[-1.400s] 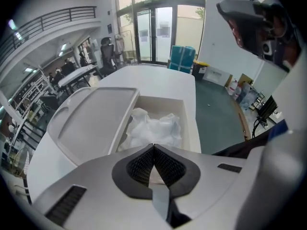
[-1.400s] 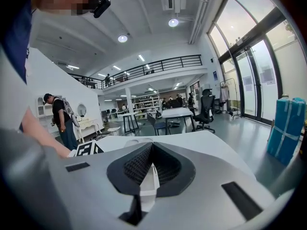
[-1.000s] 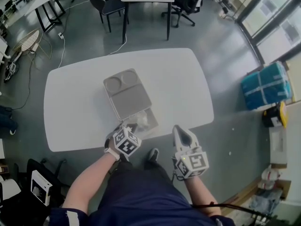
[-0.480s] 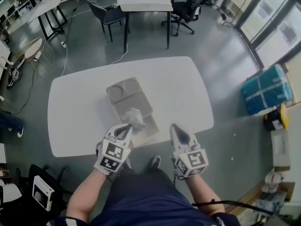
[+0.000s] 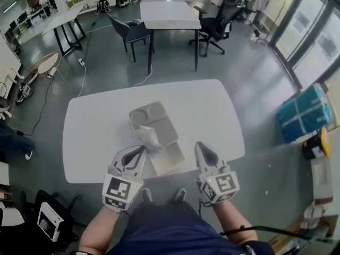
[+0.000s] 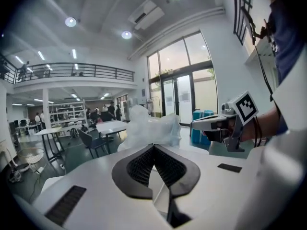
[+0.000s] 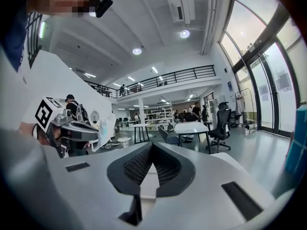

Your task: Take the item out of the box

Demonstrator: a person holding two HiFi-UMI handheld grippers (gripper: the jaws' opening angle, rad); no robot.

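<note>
My left gripper [image 5: 142, 150] is shut on a crumpled white plastic-wrapped item [image 5: 148, 138] and holds it up over the open grey box [image 5: 171, 159] on the white table [image 5: 95, 137]. The box's lid [image 5: 150, 120], with two round hollows, lies flat behind it. In the left gripper view the item [image 6: 151, 128] bulges up from the closed left gripper [image 6: 153, 148]. My right gripper [image 5: 201, 147] is shut with nothing in it, to the right of the box at the table's front edge. The right gripper view shows its jaws [image 7: 152, 148] closed and the left gripper [image 7: 72, 127] with the item [image 7: 104, 126] at left.
Behind the table stand a second white table [image 5: 169, 14] and dark chairs [image 5: 132, 33]. A blue wrapped bundle [image 5: 305, 112] lies on the floor at right. A small white box [image 5: 49, 221] sits on the floor at bottom left.
My left gripper has risen from the box, bringing the white item up out of it. The right gripper has stayed about where it was.
</note>
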